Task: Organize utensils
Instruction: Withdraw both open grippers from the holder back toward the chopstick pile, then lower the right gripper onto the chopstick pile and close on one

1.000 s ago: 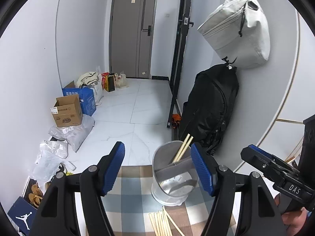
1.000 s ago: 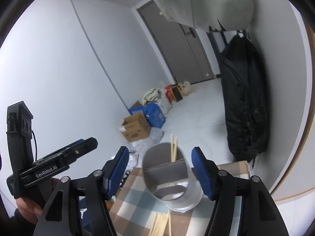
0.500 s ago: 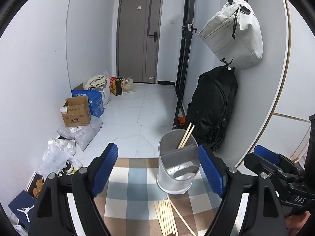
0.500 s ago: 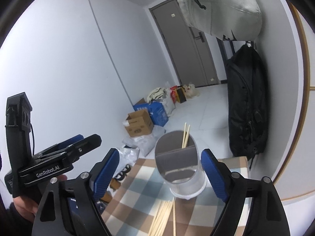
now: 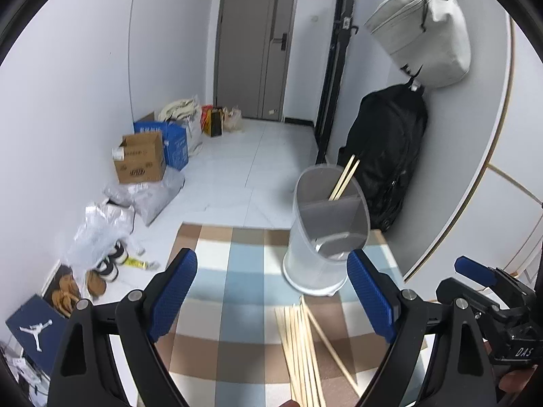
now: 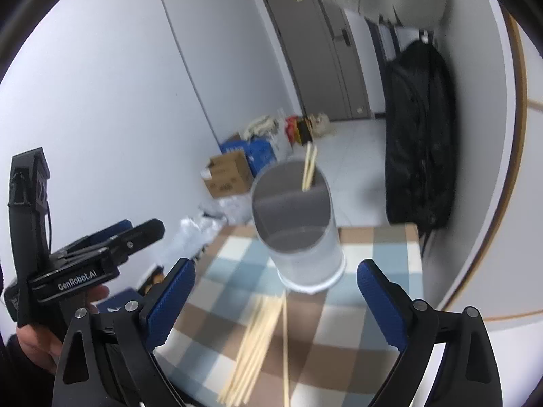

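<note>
Since the earlier frames both pairs of tongs have been lowered and drawn back from the translucent grey cylindrical utensil holder, which is now seen farther ahead and clear of the blue pads; more of the loose chopsticks has come into view. The left tongs are wide and opening, with nothing between the pads. The right tongs are likewise wide and opening, with nothing gripped.

The utensil holder is stood upright on the checked blue, white and brown cloth that covers the worktop, toward its far right corner. It is divided by an inner partition; two pale wooden chopsticks are leaned in the rear compartment, with their tips above the rim. The front compartment is seen to hold no chopsticks.

A bundle of loose pale wooden chopsticks is laid flat on the cloth just in front of the holder, roughly parallel, with one stick splayed off at an angle to the right. In the right wrist view the same bundle is blurred.

A black backpack is hung against the wall behind the holder, below a light grey bag. Cardboard boxes are noted on the floor.
</note>
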